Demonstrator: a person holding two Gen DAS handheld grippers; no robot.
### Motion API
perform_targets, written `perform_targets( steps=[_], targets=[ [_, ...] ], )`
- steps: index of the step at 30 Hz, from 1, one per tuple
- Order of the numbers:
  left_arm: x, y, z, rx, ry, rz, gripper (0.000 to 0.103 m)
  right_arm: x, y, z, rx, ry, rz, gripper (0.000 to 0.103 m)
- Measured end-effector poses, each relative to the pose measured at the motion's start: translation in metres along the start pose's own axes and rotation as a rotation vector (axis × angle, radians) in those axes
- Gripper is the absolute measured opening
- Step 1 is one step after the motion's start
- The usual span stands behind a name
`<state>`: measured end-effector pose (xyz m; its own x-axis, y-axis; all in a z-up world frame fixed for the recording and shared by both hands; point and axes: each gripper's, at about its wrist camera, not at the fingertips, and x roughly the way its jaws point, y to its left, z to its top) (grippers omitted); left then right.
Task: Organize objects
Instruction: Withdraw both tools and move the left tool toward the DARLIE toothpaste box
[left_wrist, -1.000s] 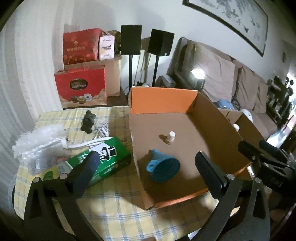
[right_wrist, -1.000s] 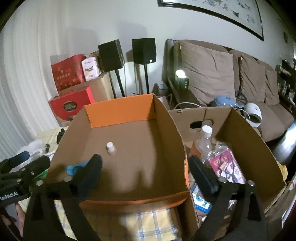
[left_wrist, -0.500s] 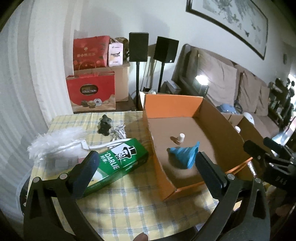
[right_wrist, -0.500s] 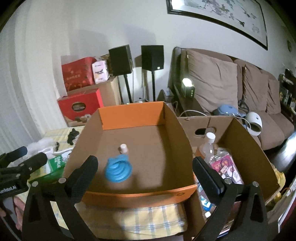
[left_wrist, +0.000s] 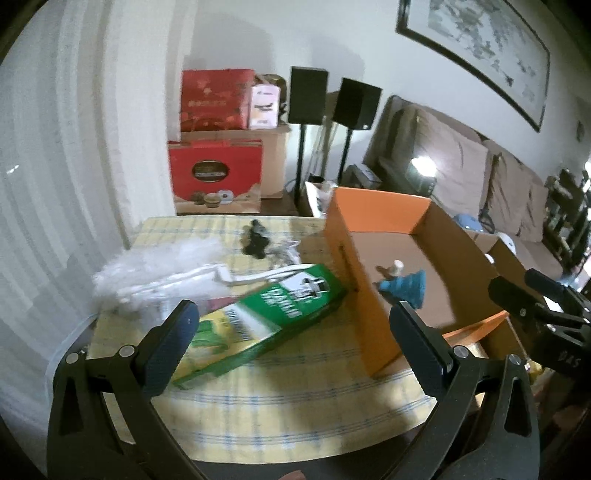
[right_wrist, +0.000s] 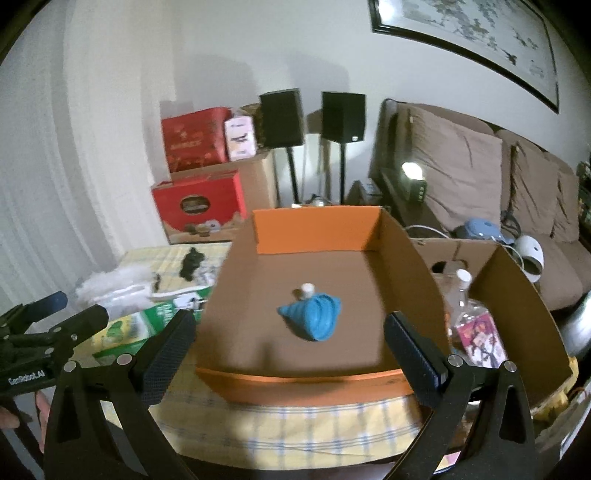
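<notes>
A bench covered in a yellow checked cloth fills the lower middle of both views, set in a living room with a white curtain on the left, a brown sofa on the right and a framed picture in the upper right. Two black speakers on stands sit at the upper centre against the wall, beside stacked red gift boxes on a plain carton. On the bench an open cardboard box with an orange rim holds a blue funnel lying on its side, touching a small white-capped bottle behind it. Left of the box lies a green carton with a top-hatted figure and blurred white lettering that seems to read "DARLIE". Past it are a white feather duster, a small black object and white cables. A second carton at the right edge holds a clear bottle and a pink packet. The left tool is spread wide and empty above the green carton; the right tool is likewise wide apart, gripping nothing, in front of the box's near wall. "GenRobot.AI" is printed on the tool seen at lower left in the right view.
</notes>
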<state>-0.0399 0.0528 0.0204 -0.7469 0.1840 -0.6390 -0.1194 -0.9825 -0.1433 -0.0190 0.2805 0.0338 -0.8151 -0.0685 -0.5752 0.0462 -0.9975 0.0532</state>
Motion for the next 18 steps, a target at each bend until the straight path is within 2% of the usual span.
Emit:
perform_targets(
  steps=[8, 18],
  targets=[
    [-0.004, 0.056, -0.012, -0.040, 0.019, 0.037, 0.103, 0.004, 0.039, -0.002, -0.030, -0.002, 0.064, 0.103],
    [-0.008, 0.098, -0.022, -0.083, 0.023, 0.092, 0.103, 0.016, 0.075, -0.005, -0.053, 0.011, 0.121, 0.103]
  ],
)
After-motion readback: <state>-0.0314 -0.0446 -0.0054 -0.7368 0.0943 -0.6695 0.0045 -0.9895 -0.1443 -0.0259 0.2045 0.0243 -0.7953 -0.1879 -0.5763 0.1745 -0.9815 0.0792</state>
